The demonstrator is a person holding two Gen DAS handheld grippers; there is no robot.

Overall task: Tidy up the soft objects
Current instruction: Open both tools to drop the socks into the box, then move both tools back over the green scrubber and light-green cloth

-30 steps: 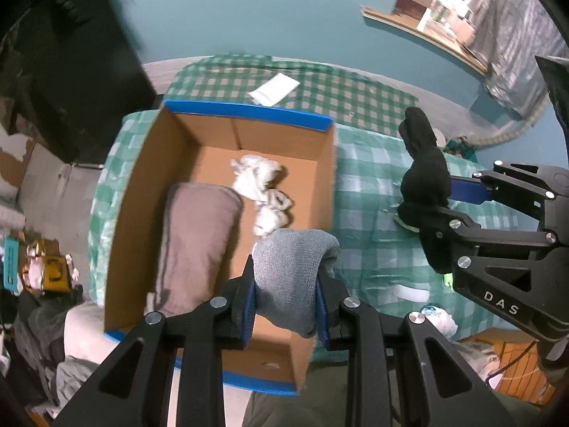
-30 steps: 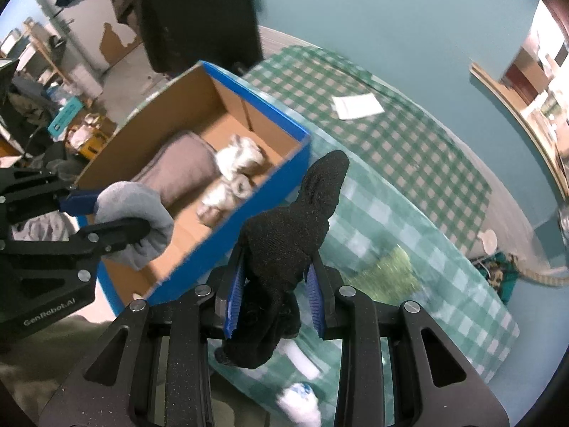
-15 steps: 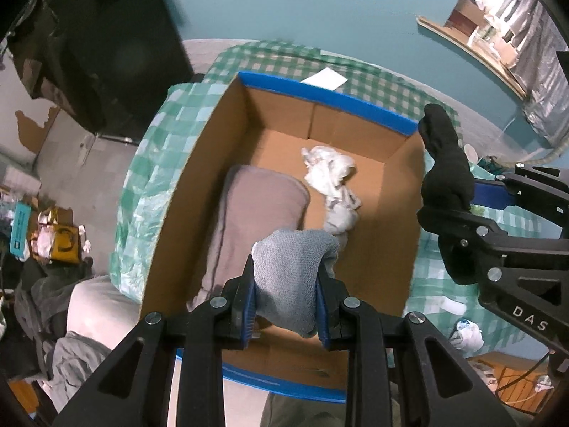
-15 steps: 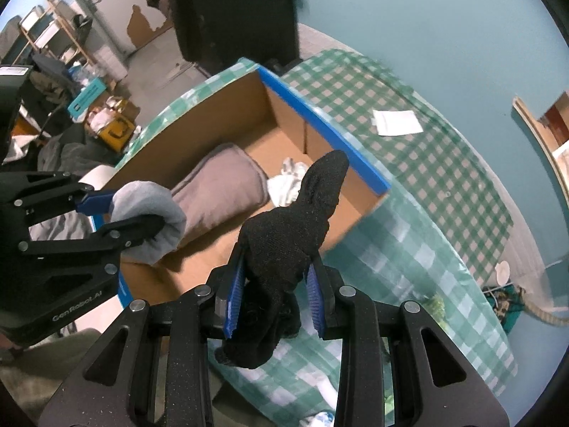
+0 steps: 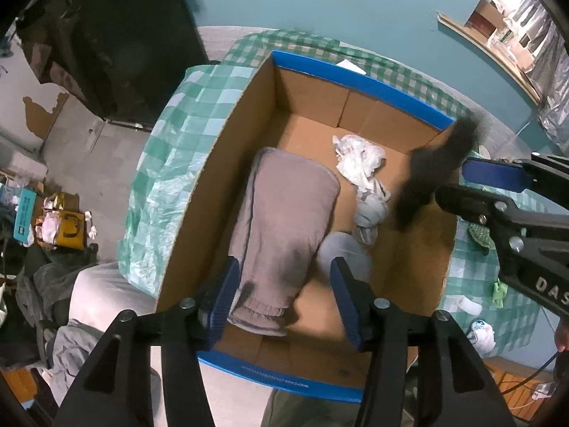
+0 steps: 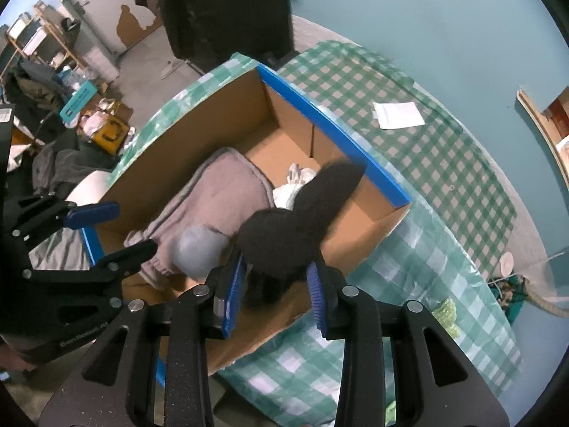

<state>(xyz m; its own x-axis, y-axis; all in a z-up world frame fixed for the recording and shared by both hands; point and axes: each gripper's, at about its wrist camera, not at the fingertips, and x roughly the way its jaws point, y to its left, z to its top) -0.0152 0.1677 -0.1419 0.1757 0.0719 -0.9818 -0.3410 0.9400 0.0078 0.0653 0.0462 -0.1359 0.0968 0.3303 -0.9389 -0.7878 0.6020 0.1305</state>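
Above the cardboard box (image 5: 227, 142) on the checked tablecloth (image 6: 444, 163), both grippers point down, jaws just opening. Left gripper (image 5: 282, 295) stands open; grey sock (image 5: 343, 252) is clear of its pads, blurred, inside the box beside the brown folded cloth (image 5: 284, 220). Right gripper (image 6: 275, 290) is open too; black sock (image 6: 295, 227) sits blurred between its pads, whether touching cannot be told
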